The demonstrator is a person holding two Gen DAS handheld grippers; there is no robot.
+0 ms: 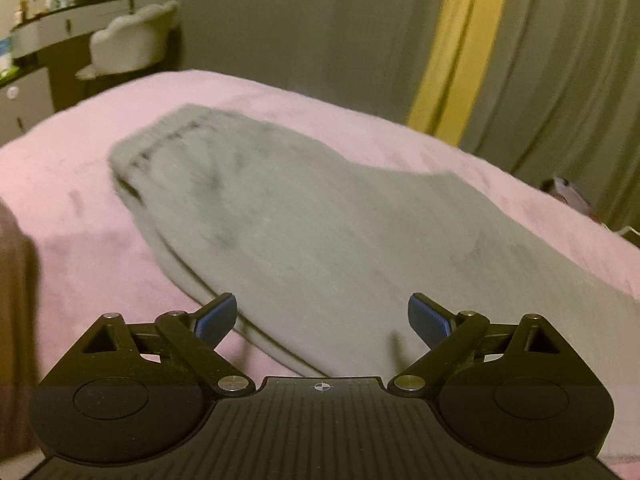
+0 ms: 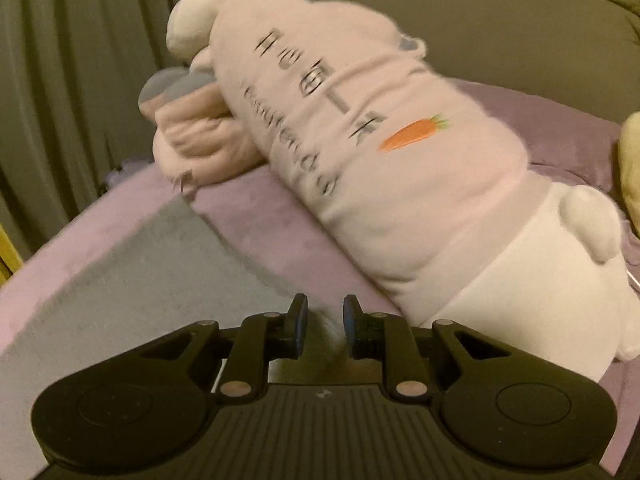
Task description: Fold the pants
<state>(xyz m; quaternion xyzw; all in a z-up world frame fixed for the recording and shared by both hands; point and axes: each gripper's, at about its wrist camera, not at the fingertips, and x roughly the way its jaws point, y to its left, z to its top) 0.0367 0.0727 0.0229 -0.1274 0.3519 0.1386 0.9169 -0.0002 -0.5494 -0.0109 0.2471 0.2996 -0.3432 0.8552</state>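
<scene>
One pair of grey pants (image 1: 304,216) lies flat across the pink bed cover (image 1: 72,184), its ribbed waistband toward the far left corner of the bed and the legs running to the near edge. The left gripper (image 1: 322,318) hovers over the near part of the fabric with its blue-padded fingers (image 1: 216,318) spread wide and nothing between them. In the right wrist view the grey cloth reaches along the left side of the bed, and the right gripper (image 2: 323,330) sits above its edge, jaws parted only narrowly, gripping nothing. A large plush rabbit (image 2: 360,168) with a carrot print lies slanted just beyond that gripper. Behind the bed hang grey curtains (image 1: 560,60) with a yellow strip; a pale chair (image 1: 128,40) stands at the far left.
</scene>
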